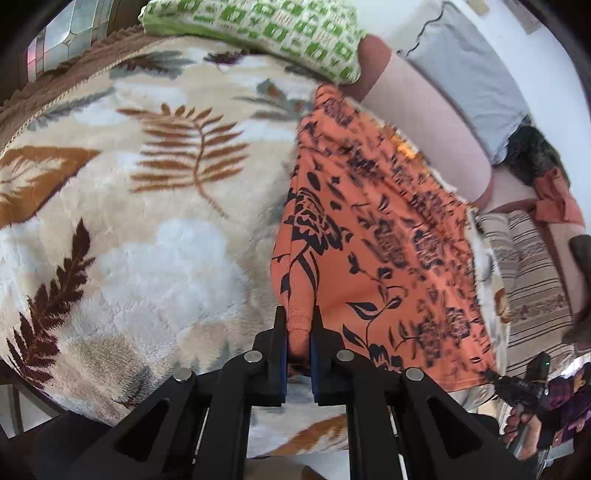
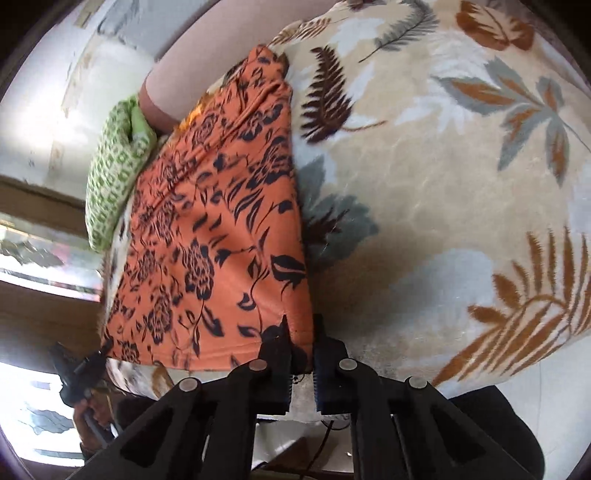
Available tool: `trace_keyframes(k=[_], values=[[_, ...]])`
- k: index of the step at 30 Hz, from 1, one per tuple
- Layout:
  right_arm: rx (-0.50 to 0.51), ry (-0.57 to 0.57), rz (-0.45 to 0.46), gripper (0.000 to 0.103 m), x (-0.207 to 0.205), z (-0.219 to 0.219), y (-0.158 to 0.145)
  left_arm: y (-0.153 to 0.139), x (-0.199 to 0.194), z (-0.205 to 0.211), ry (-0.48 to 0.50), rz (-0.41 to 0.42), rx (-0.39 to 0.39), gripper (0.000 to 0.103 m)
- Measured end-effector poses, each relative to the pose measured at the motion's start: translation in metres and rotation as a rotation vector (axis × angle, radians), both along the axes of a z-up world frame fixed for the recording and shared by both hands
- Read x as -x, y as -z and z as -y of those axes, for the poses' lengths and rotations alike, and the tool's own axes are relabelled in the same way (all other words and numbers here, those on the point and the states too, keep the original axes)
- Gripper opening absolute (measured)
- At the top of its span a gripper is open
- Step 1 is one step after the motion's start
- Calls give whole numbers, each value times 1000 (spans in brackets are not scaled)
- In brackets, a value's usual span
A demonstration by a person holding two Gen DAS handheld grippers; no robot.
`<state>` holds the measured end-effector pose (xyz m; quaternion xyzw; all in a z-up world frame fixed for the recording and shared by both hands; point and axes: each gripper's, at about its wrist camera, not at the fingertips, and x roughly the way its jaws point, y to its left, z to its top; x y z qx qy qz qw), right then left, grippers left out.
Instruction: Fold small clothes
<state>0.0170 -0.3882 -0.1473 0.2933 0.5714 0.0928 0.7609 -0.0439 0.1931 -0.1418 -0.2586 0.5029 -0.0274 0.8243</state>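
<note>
the left gripper (image 1: 299,325) is clamped on a bunched near corner of the orange floral garment (image 1: 373,229), and the right gripper (image 2: 300,334) pinches its other near corner, jaws nearly closed on cloth. the garment lies spread on the leaf-patterned blanket (image 1: 147,229), running away toward the green patterned pillow (image 1: 266,26). this looks like the start of a fold, and the next move likely calls for lifting both corners together and carrying them evenly to the far edge.

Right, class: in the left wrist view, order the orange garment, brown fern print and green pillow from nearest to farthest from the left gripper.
1. Orange garment: in the left gripper jaws, stretching right.
2. Brown fern print: mid-blanket, ahead left.
3. Green pillow: far edge, top.
</note>
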Motion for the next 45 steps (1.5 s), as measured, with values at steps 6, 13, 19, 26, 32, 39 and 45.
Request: trace_keyframes(k=[6,13,19,26,32,39,45], values=[[-37,-4,-35,9,2,1,13,27,7,-7,-39,-71,51,9],[-52,-7,-65,9,-14,-14,24,25,1,-4,-22,-81,18,9],[-215,25,-4,9,-21,-7,8,-15,-16,-11,-14,27,73,8],[-368,51,217,9,-116,10,-61,-114,-134,-8,44,264,25,8],[-344,139,291,9,-279,23,-71,-119,-288,-14,-14,304,-18,10],[-154,235,72,28,-366,12,23,-15,-389,-11,-57,75,-207,58],[-135,247,230,83,-308,24,0,-20,-324,-18,11,136,-121,66]])
